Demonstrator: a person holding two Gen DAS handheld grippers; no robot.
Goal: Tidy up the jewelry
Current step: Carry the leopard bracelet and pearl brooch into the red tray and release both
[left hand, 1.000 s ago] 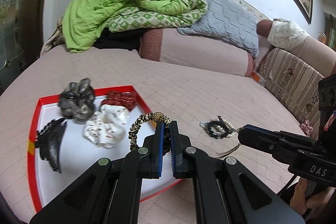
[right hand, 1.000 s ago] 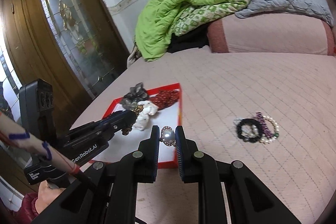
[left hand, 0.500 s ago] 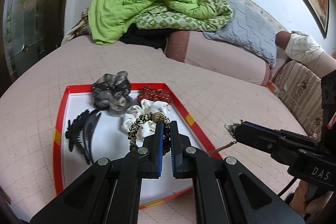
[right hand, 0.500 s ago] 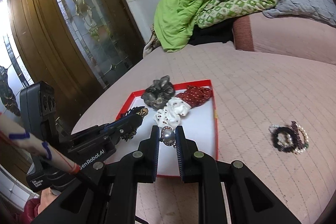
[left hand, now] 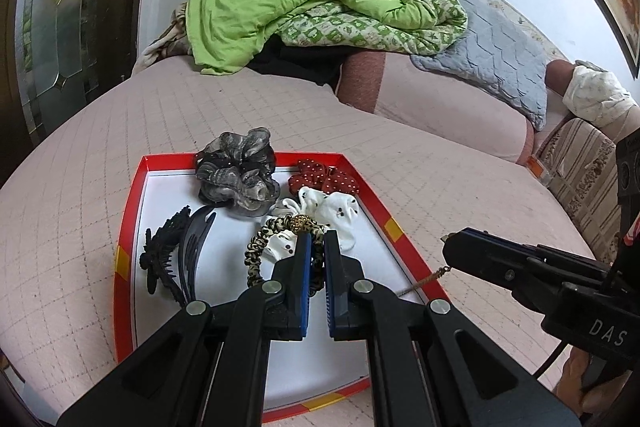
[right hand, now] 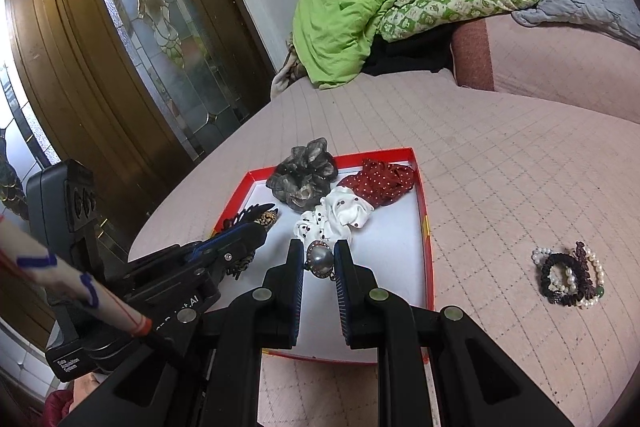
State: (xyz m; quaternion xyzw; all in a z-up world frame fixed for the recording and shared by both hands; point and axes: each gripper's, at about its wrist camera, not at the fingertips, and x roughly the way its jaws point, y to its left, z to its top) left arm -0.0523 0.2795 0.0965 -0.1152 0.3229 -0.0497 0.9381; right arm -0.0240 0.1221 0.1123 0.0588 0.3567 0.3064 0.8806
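Leopard hair tie (left hand: 262, 247) and pearl pendant (right hand: 319, 259), perhaps a brooch, above red tray (left hand: 128, 211).

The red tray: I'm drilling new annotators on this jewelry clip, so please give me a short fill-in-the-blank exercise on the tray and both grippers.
1. The left gripper is shut on a ____-print hair tie.
2. The right gripper is shut on a pendant with a grey ____ at its centre.
3. The white scrunchie in the red tray has ____ dots.
4. The pile of bracelets lies on the bedcover, ____ the tray.

Missing words: leopard; pearl; black; outside
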